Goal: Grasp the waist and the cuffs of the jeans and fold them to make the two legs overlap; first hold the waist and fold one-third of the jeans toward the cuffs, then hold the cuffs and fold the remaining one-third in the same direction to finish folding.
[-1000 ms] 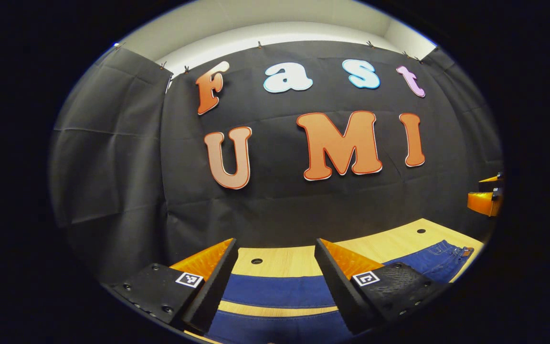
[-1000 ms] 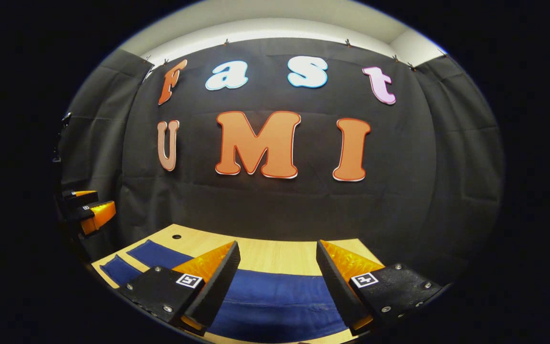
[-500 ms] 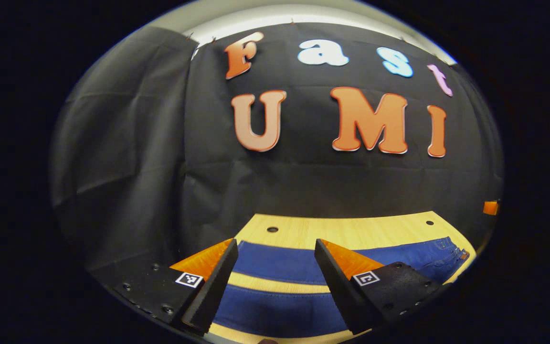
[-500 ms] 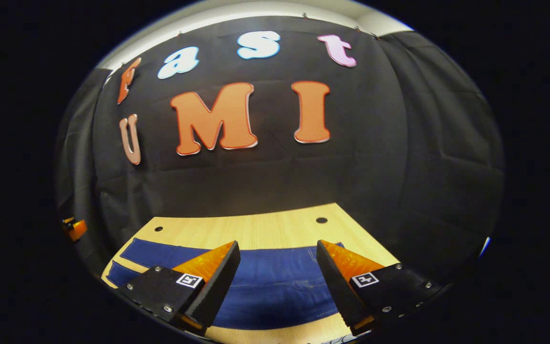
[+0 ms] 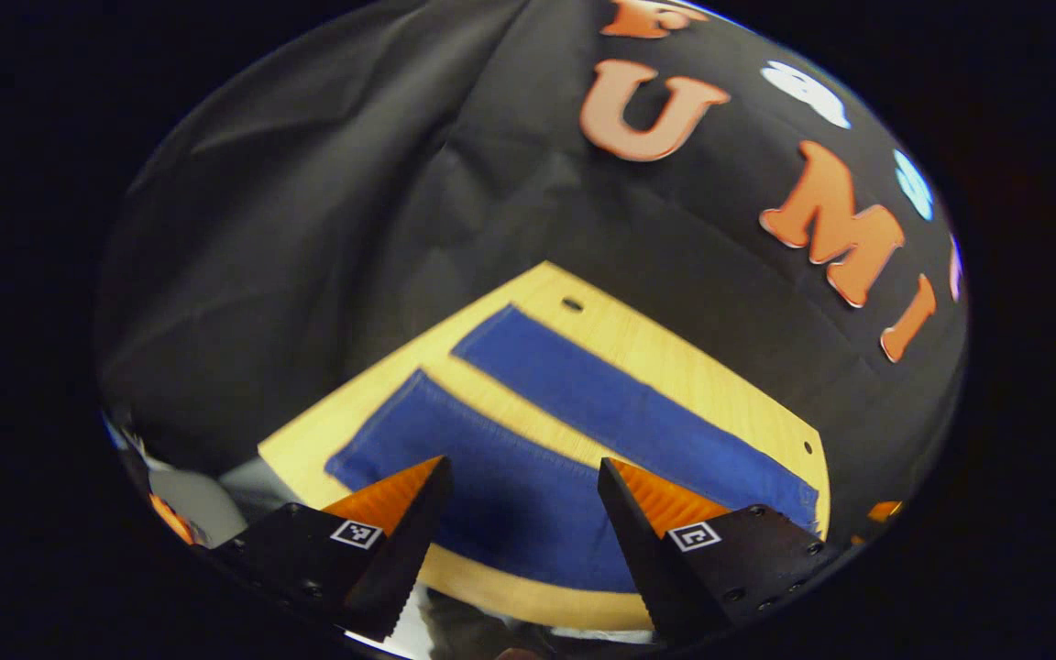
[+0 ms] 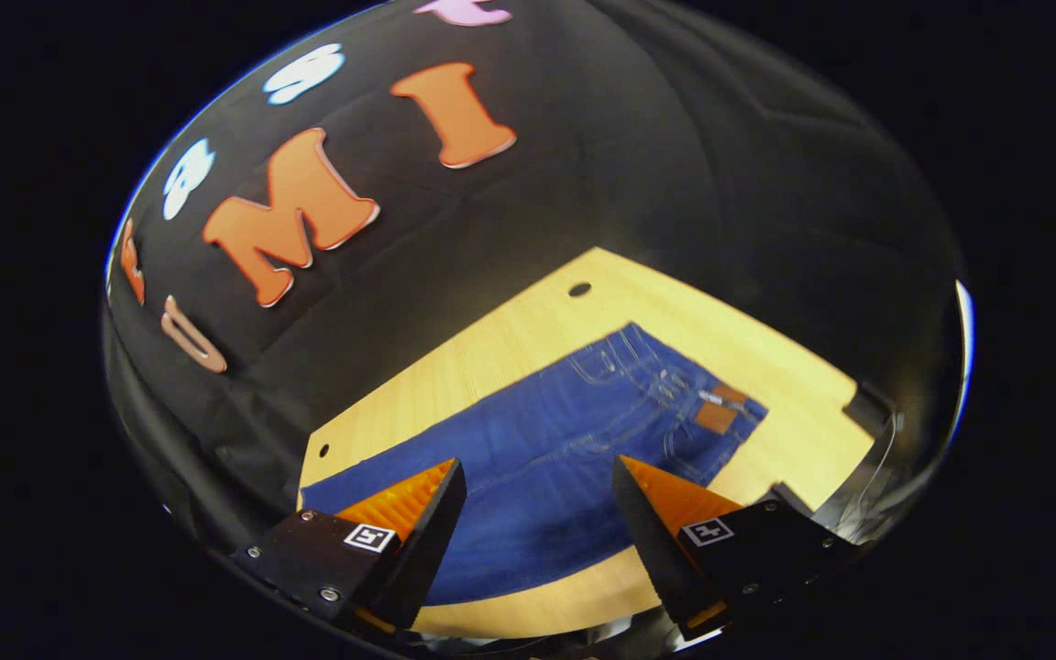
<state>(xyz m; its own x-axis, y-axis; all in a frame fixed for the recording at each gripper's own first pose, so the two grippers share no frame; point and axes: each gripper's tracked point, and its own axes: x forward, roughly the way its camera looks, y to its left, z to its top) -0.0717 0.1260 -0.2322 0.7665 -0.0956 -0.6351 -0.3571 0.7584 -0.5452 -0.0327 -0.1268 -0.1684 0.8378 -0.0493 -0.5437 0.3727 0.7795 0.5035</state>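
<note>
Blue jeans [image 5: 528,431] spread flat on a light wooden surface [image 5: 675,353], legs apart and unfolded. In the left gripper view: both legs running as two blue bands from the centre toward the lower right of the frame, a strip of bare wood between them, cuffs [image 5: 418,412] at centre left, one small round hole [image 5: 572,303] in the wood just above the far leg. Left gripper [image 5: 519,495] low in the frame, fingers [image 5: 400,541] spread wide, nothing between them, the near leg showing through the gap. In the right gripper view: waist [image 6: 720,403] at centre right, with seams, pockets and a brown patch [image 6: 719,414], denim stretching toward the lower left of the frame, the far corner of the wood with a hole [image 6: 579,290] above it. Right gripper [image 6: 537,495] at the bottom of the frame, fingers [image 6: 418,541] likewise wide apart and empty, seat of the jeans visible in the gap. Whether either gripper touches the denim: cannot tell. Black cloth wall [image 6: 638,156] behind the surface in both views.
</note>
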